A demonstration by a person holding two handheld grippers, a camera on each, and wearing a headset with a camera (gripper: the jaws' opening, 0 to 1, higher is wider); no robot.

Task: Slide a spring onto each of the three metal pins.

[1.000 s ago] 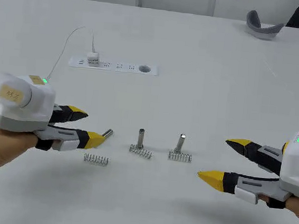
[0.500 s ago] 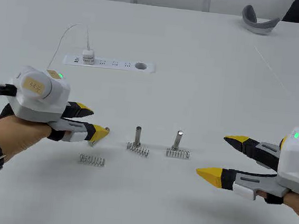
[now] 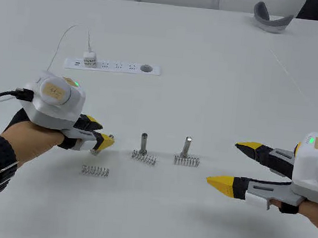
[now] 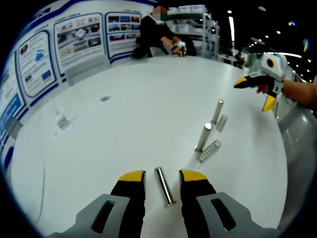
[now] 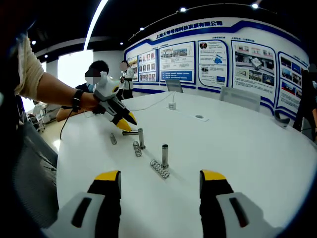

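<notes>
Two metal pins stand upright on the white table, one (image 3: 144,142) left of the other (image 3: 187,146). A third pin (image 4: 163,186) lies flat between the jaws of my left gripper (image 3: 99,133), with a small gap on each side, so that gripper is open. Three springs lie loose: one (image 3: 95,171) in front of the left gripper, one (image 3: 144,157) at the left upright pin's foot, one (image 3: 186,161) at the other's. My right gripper (image 3: 232,164) hovers wide open to the right of the pins, holding nothing.
A white power strip (image 3: 112,66) with a plugged charger (image 3: 90,59) and its cable lies behind the pins. A grey curved object (image 3: 273,20) rests at the far right. People sit at the table's far end (image 4: 158,29).
My left gripper has lowered toward the lying pin and its jaws have narrowed around it. The right gripper has barely moved.
</notes>
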